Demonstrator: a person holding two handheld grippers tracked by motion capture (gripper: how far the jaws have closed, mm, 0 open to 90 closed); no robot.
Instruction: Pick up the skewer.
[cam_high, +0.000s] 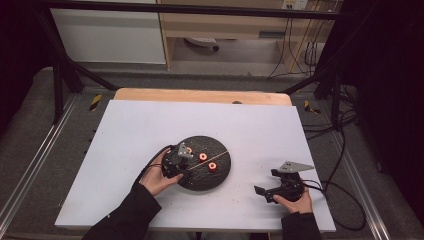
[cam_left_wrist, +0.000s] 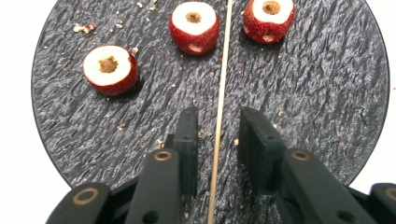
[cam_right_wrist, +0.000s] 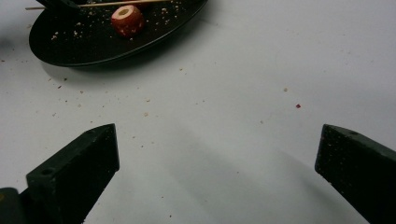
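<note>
A round black slate plate (cam_high: 222, 170) lies on the white table. On it are three red cored fruit pieces (cam_left_wrist: 110, 69) (cam_left_wrist: 194, 26) (cam_left_wrist: 268, 13) and a thin wooden skewer (cam_left_wrist: 218, 112). My left gripper (cam_left_wrist: 218, 125) (cam_high: 183, 164) is low over the plate's near-left part. Its jaws straddle the skewer, with a small gap on each side, so it is open. My right gripper (cam_right_wrist: 217, 140) (cam_high: 266, 183) is open wide over bare table to the right of the plate, with nothing between its jaws. The right gripper view also takes in the plate (cam_right_wrist: 70, 46), one fruit piece (cam_right_wrist: 127, 19) and the skewer (cam_right_wrist: 107, 3).
Crumbs (cam_left_wrist: 84, 28) dot the plate, and more are scattered on the table beside it (cam_right_wrist: 145, 113). The white board (cam_high: 150, 125) lies on a wooden tabletop (cam_high: 200, 95), inside a black frame. Cables (cam_high: 345, 200) trail off at the right.
</note>
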